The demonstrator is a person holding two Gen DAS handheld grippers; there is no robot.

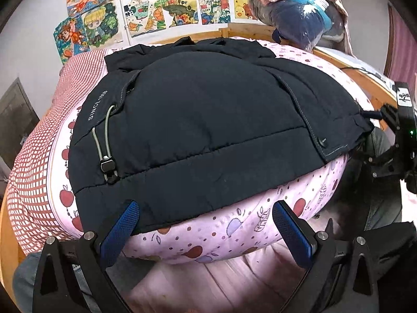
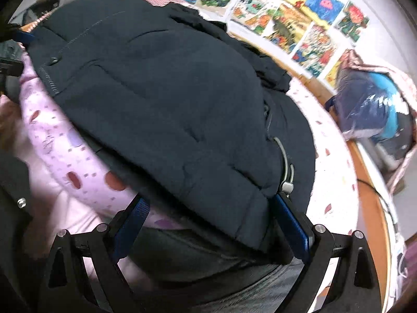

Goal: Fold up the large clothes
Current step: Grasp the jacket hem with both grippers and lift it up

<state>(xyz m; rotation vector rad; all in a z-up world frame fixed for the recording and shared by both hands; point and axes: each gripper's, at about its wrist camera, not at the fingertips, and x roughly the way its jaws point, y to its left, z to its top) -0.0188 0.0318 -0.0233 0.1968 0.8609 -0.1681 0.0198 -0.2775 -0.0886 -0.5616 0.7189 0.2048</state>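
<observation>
A dark navy padded jacket (image 1: pixel 208 120) lies spread flat on the pink fruit-print blanket (image 1: pixel 234 234). It has a grey drawcord with a toggle (image 1: pixel 106 164) at its left hem. My left gripper (image 1: pixel 206 219) is open at the near hem, its blue pads (image 1: pixel 130 219) on either side of the hem edge and nothing pinched. In the right wrist view the jacket (image 2: pixel 169 104) fills the middle. My right gripper (image 2: pixel 211 216) is open too, its fingers straddling the jacket's near corner by the toggle (image 2: pixel 286 185). The right gripper (image 1: pixel 378 116) also shows at the jacket's right corner.
Colourful drawings (image 1: pixel 166 10) cover the wall behind the bed. A plastic bag of blue clothing (image 1: pixel 299 18) and a pink cloth sit at the far right on the wooden bed frame (image 1: pixel 365 83). A red checked sheet (image 1: pixel 34 143) lies left. A person's legs (image 2: pixel 247 287) are below.
</observation>
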